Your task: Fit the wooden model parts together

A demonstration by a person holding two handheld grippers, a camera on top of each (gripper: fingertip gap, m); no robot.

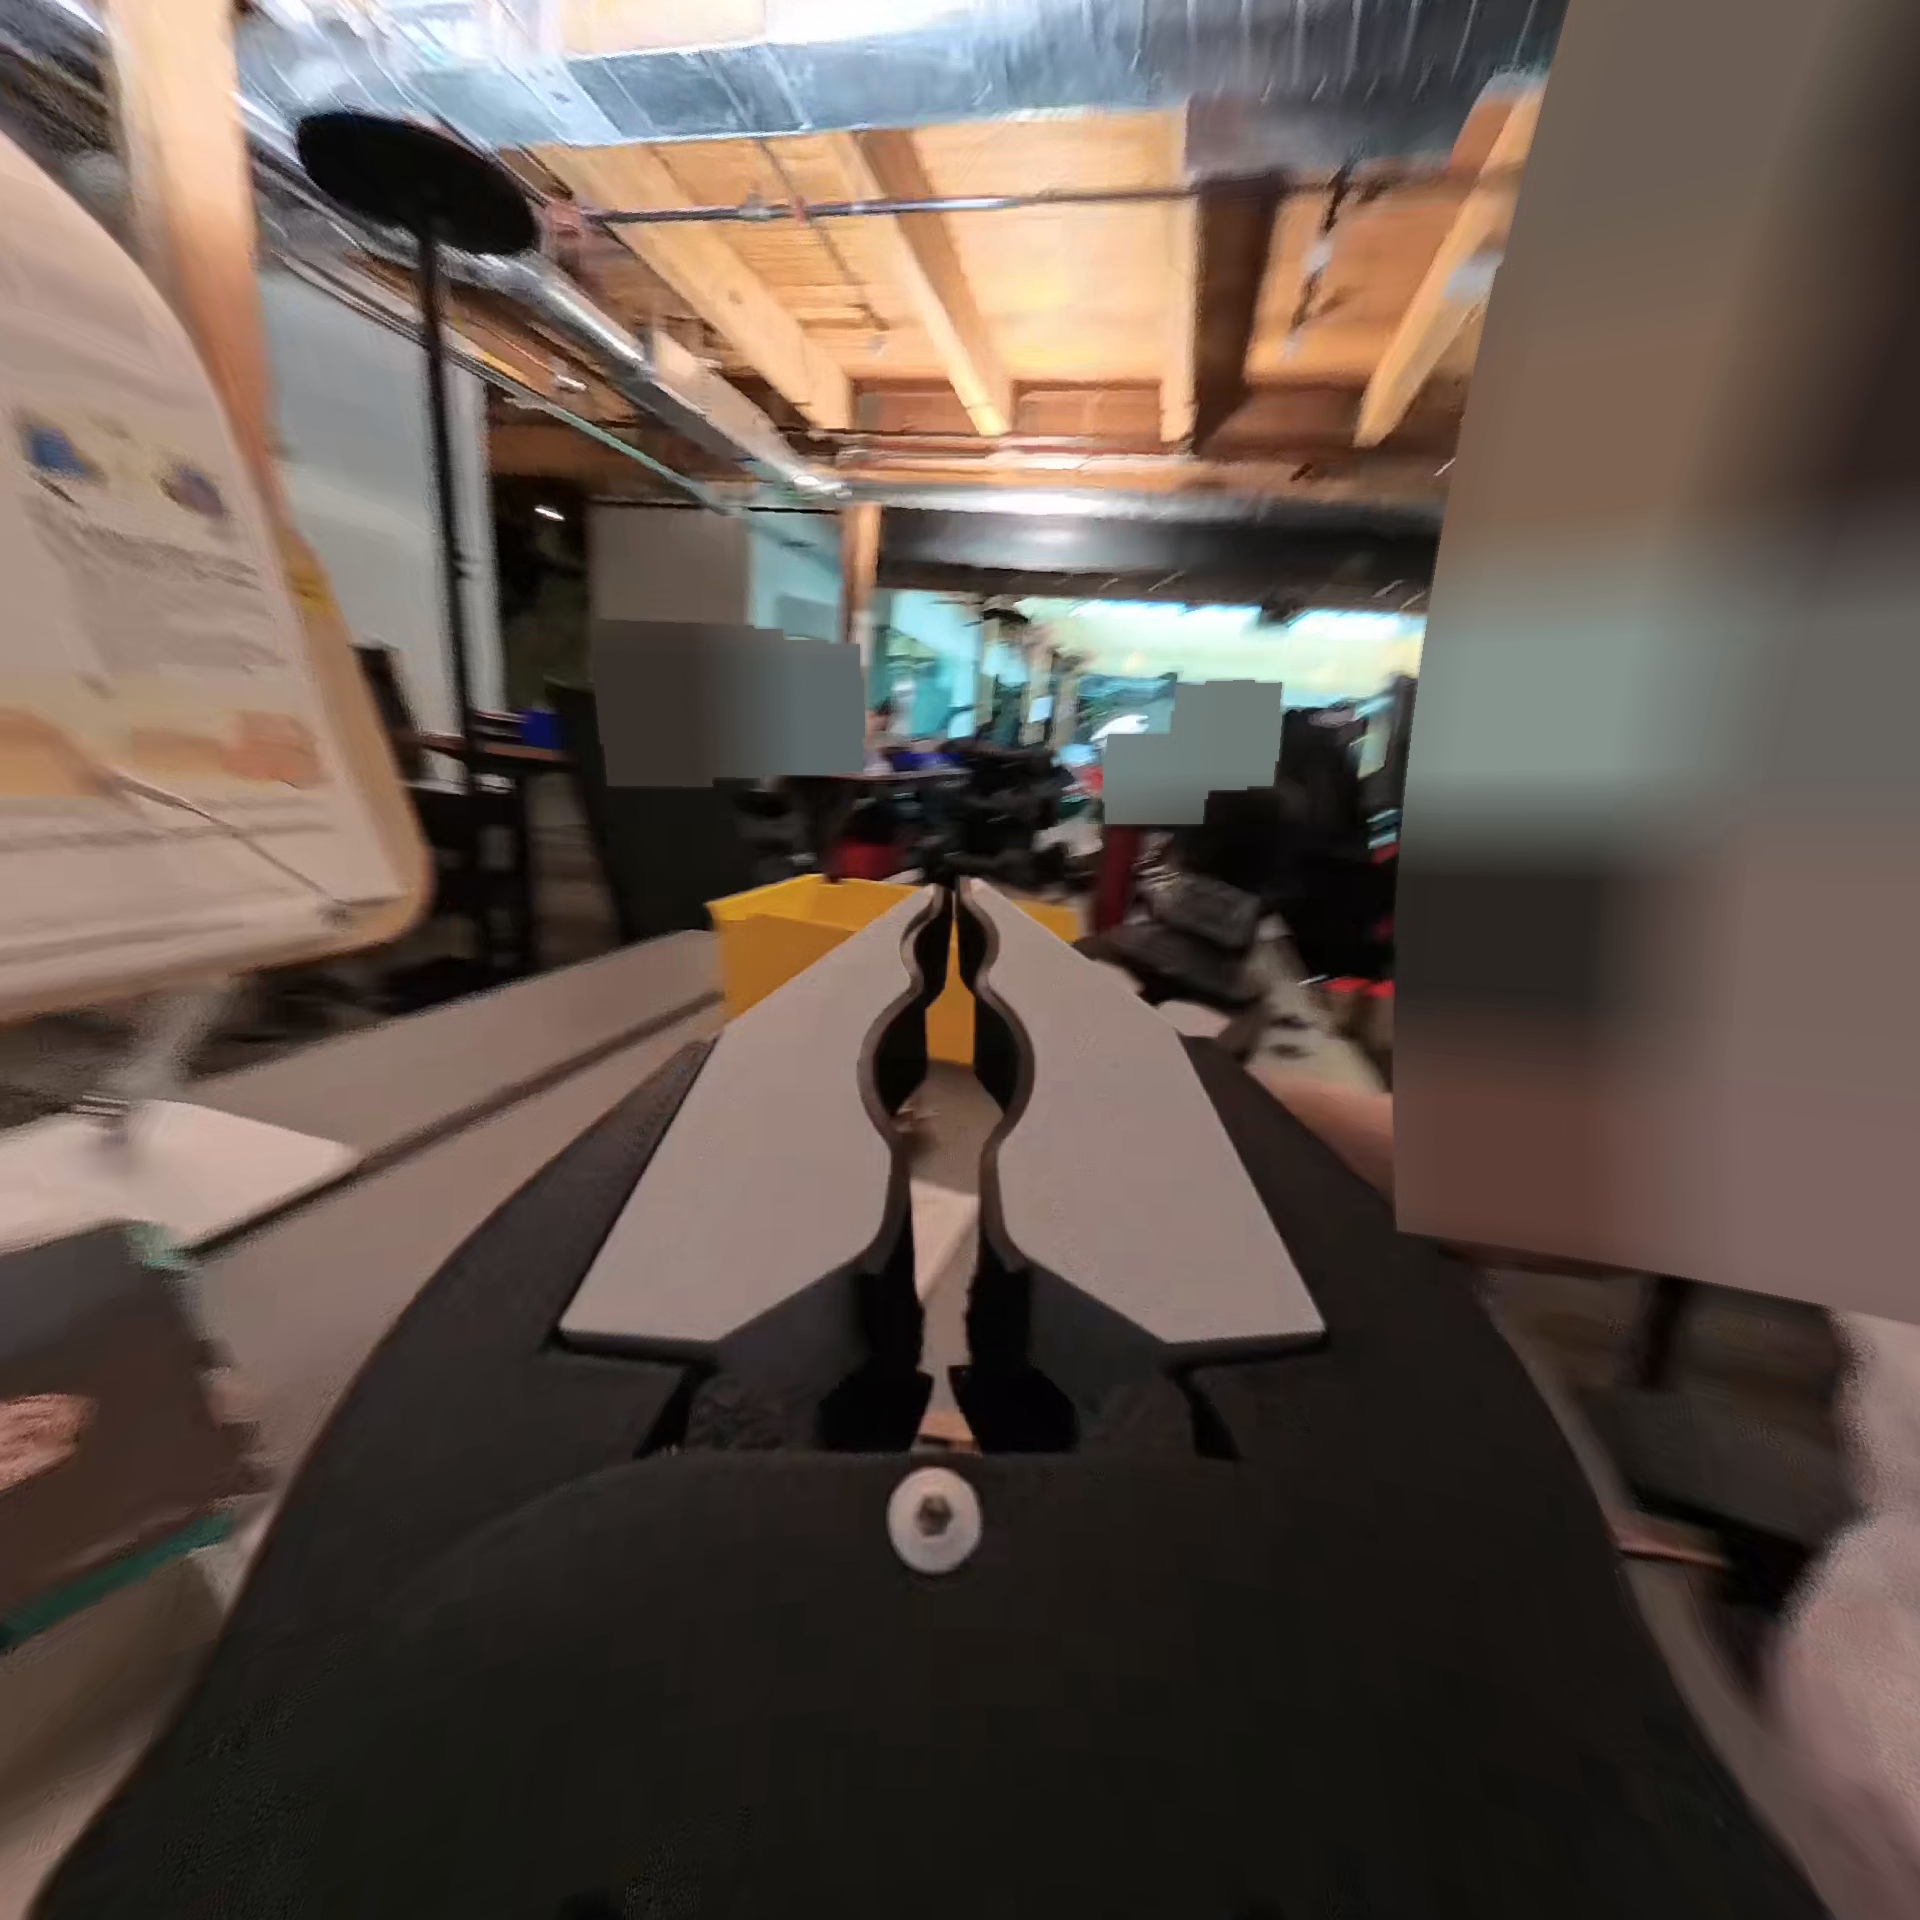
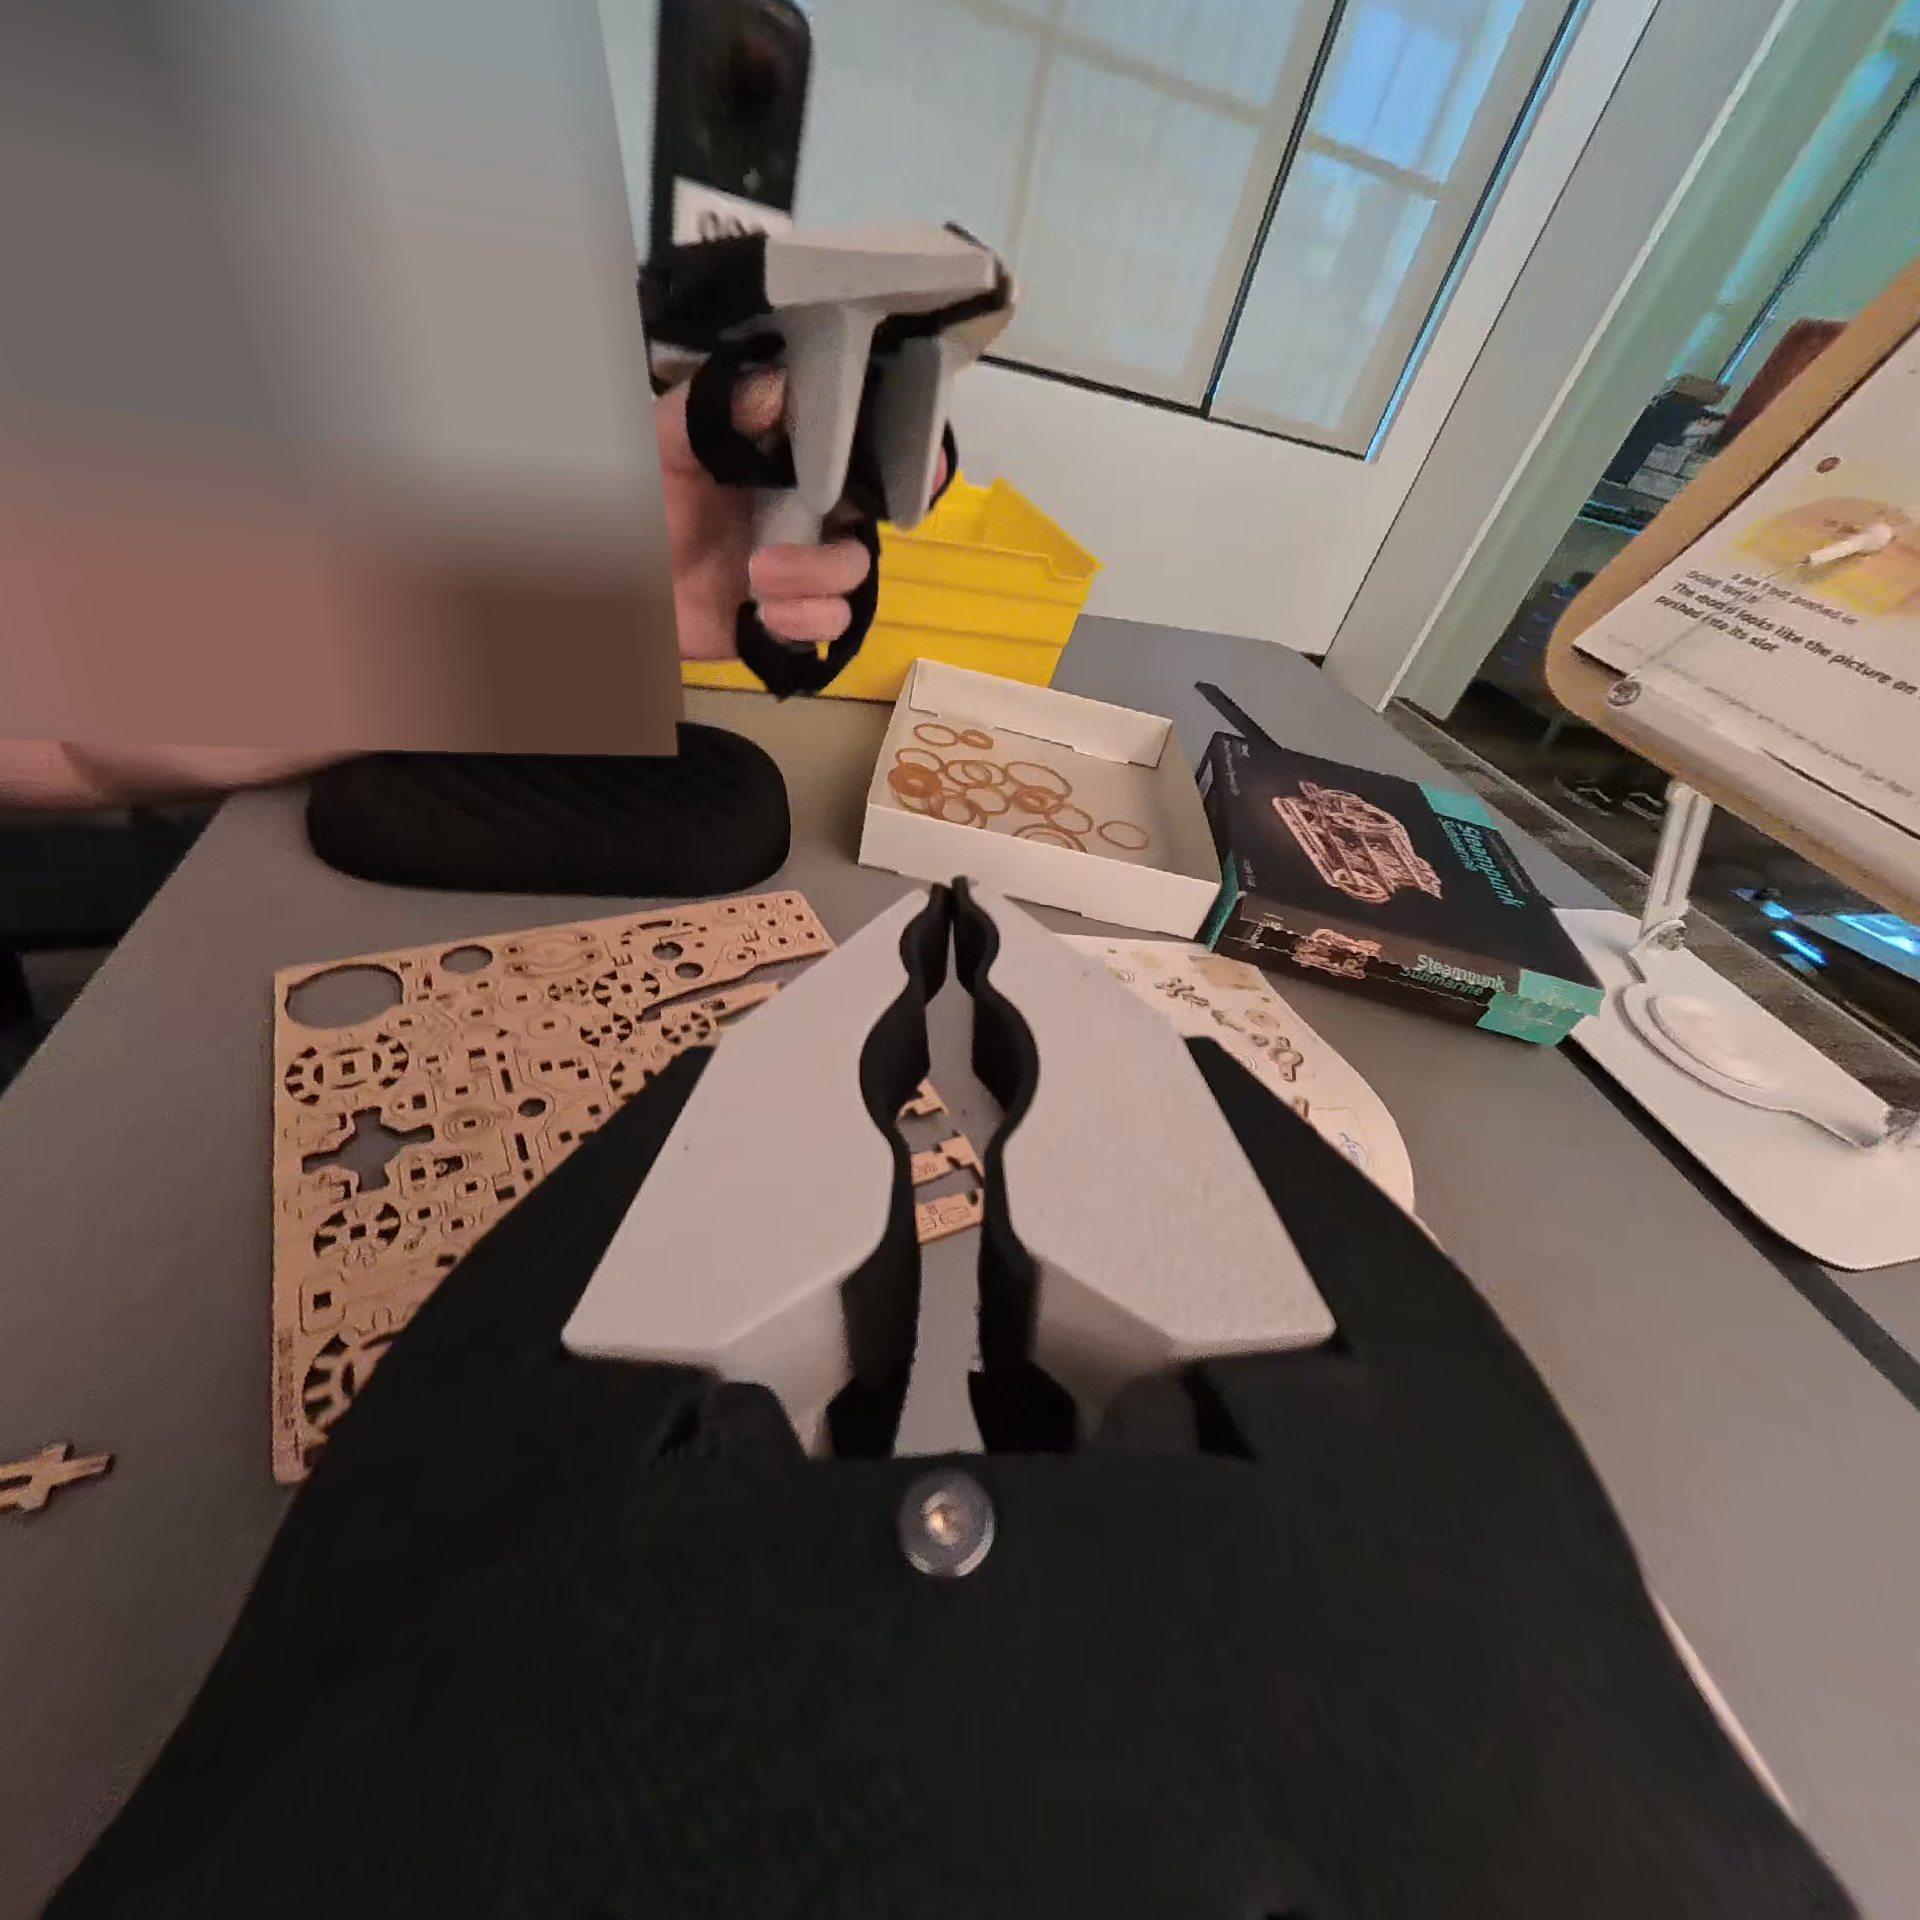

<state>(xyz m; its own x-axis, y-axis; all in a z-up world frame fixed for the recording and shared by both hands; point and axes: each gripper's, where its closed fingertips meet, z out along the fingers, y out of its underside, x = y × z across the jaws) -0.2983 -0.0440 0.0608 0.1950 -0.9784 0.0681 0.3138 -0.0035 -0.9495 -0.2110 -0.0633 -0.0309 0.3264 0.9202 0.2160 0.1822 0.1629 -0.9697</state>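
Flat laser-cut plywood parts sheet [image 2: 488, 1132]: lies on grey table [image 2: 1558, 1403], most pieces unpunched; a few loose cut pieces [image 2: 1242, 1023] just right of it. Nothing visibly joined. Right claw [image 2: 958, 896] above sheet, closed, empty; left claw [image 1: 955, 891] raised, closed, empty. Assembly apparently unstarted.

Both grippers share one build. The right gripper [image 2: 957, 902] has two pale grey wedge fingers [image 2: 748, 1164] lined with black pads whose inner edges run in waves (bulging out, then pinching in). They sit in a broad matte-black body [image 2: 935, 1714] with a single silver screw [image 2: 945, 1527] at its centre. The left gripper [image 1: 954, 896] looks the same, screw [image 1: 933, 1524] included. Seen from the right wrist view, the left one has a grey pistol handle with black finger loops [image 2: 800, 623].
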